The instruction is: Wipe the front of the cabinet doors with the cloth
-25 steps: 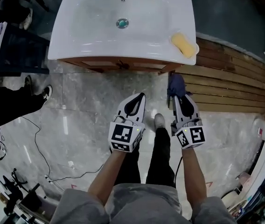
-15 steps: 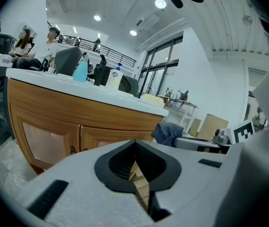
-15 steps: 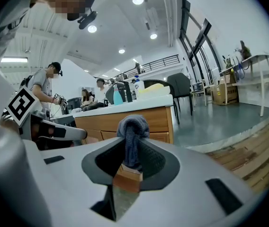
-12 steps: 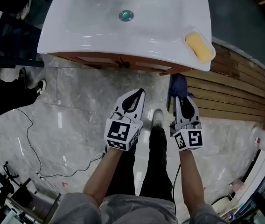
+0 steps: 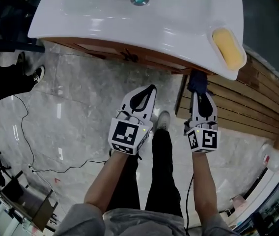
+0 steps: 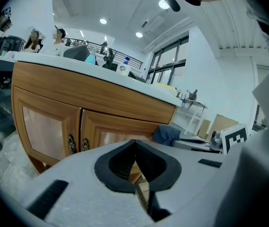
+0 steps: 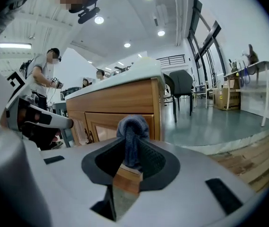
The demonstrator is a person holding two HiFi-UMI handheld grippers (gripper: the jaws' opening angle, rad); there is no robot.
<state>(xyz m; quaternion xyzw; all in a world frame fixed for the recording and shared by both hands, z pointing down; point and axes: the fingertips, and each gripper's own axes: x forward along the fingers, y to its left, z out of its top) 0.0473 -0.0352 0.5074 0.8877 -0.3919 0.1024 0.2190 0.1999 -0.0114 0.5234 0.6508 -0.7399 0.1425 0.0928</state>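
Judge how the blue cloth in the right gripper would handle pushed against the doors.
Likely floppy: the cloth bunches into a soft knob above the right gripper. Probably light, since a pinch holds it. It should flatten against the doors.

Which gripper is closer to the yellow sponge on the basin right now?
Right. The right gripper, clamped on the cloth, is just below the sponge; the left gripper is farther left, below the middle of the basin.

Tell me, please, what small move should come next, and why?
Probably push the right gripper forward and a little left, so the cloth presses on the right cabinet door. The jaws are shut on the cloth, it hangs near the cabinet's right corner, and contact with the door panel is not evident.
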